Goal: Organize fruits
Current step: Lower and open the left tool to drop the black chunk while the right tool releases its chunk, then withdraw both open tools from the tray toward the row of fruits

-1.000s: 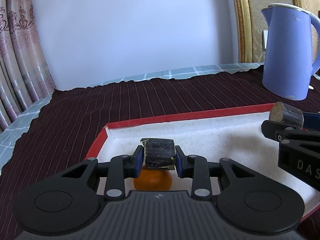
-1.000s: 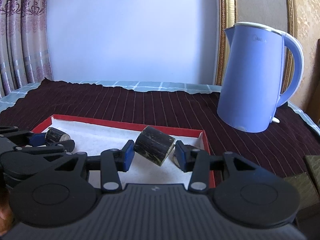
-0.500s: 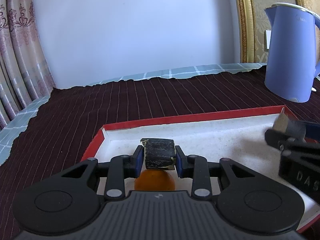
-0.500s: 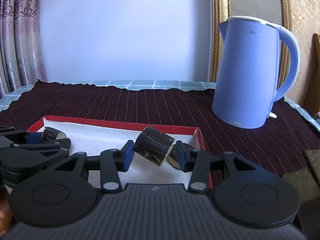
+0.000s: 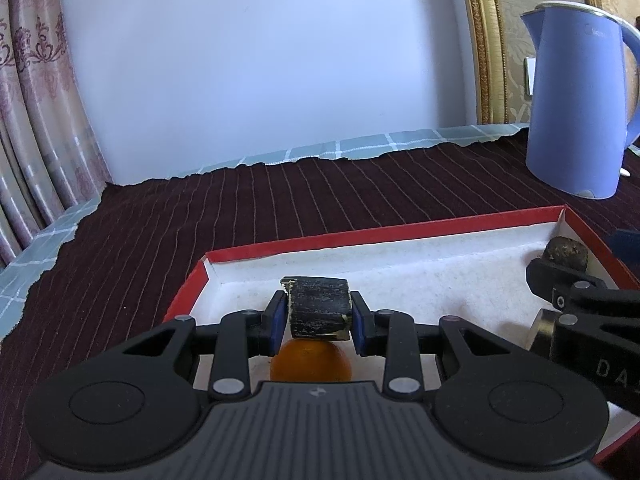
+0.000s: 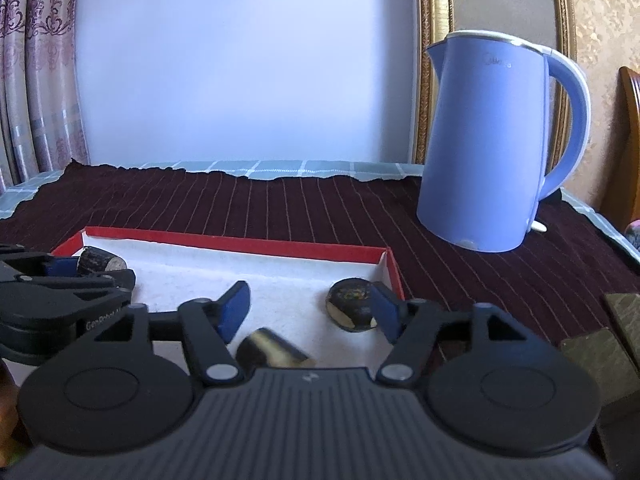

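My left gripper [image 5: 318, 314] is shut on a dark sugarcane piece [image 5: 318, 307], held above the red box with white lining [image 5: 400, 256]. An orange [image 5: 310, 365] lies in the box under it. My right gripper [image 6: 310, 312] is open and empty over the box's right end [image 6: 384, 270]. A blurred sugarcane piece [image 6: 270, 353] lies just below its jaws. Another dark piece [image 6: 352, 308] rests in the box by the right finger. The left gripper with its piece [image 6: 98, 262] shows at the left of the right wrist view.
A blue electric kettle [image 6: 488, 144] stands on the dark striped cloth [image 6: 280, 208] behind and right of the box. Curtains [image 5: 36, 128] hang at the left. Olive blocks [image 6: 600, 348] sit at the right edge.
My right gripper opened and let go of its sugarcane piece, which dropped into the box beneath the jaws. My left gripper stays shut on its piece, barely moved.
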A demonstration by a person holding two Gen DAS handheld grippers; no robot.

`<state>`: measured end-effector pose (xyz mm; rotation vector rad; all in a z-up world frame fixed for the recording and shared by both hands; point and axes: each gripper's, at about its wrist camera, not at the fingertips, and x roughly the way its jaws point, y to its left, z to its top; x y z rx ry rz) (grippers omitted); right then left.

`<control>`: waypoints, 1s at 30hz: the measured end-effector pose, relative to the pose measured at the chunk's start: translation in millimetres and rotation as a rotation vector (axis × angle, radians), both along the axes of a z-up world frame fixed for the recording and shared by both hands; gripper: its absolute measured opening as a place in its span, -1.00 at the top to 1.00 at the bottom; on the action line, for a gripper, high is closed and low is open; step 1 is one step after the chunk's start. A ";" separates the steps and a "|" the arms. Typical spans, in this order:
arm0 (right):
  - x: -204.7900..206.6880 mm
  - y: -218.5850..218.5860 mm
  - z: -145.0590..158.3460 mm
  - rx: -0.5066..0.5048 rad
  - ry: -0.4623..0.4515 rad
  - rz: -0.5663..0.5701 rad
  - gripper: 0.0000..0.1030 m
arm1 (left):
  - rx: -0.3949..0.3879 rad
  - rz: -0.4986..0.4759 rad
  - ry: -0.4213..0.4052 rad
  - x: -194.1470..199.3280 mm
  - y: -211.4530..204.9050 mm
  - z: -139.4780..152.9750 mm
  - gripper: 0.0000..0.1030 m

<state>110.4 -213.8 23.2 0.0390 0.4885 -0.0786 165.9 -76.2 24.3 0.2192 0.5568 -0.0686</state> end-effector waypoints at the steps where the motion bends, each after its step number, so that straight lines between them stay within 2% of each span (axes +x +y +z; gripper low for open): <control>1: -1.0 -0.2 0.3 -0.003 -0.004 -0.001 -0.43 | 0.000 -0.001 0.001 -0.1 -0.2 0.0 0.38; 4: -2.3 -0.6 0.0 -0.006 -0.006 -0.002 -0.47 | -0.004 -0.005 0.003 0.0 0.2 0.4 0.33; 10: -6.3 -1.7 1.0 -0.014 -0.024 -0.014 -0.77 | -0.001 0.001 -0.020 -4.9 0.6 2.5 -0.14; 12: -8.4 -3.0 1.6 -0.007 -0.031 -0.018 -0.87 | 0.006 0.001 -0.029 -7.6 0.3 3.2 -0.16; 21: -19.6 -2.4 1.2 0.008 -0.038 -0.023 -1.00 | 0.002 0.018 -0.019 -18.2 7.4 5.3 -0.16; 30: -31.7 1.9 -4.2 0.004 -0.027 -0.014 -1.00 | -0.028 0.032 0.011 -36.7 25.2 7.3 -0.16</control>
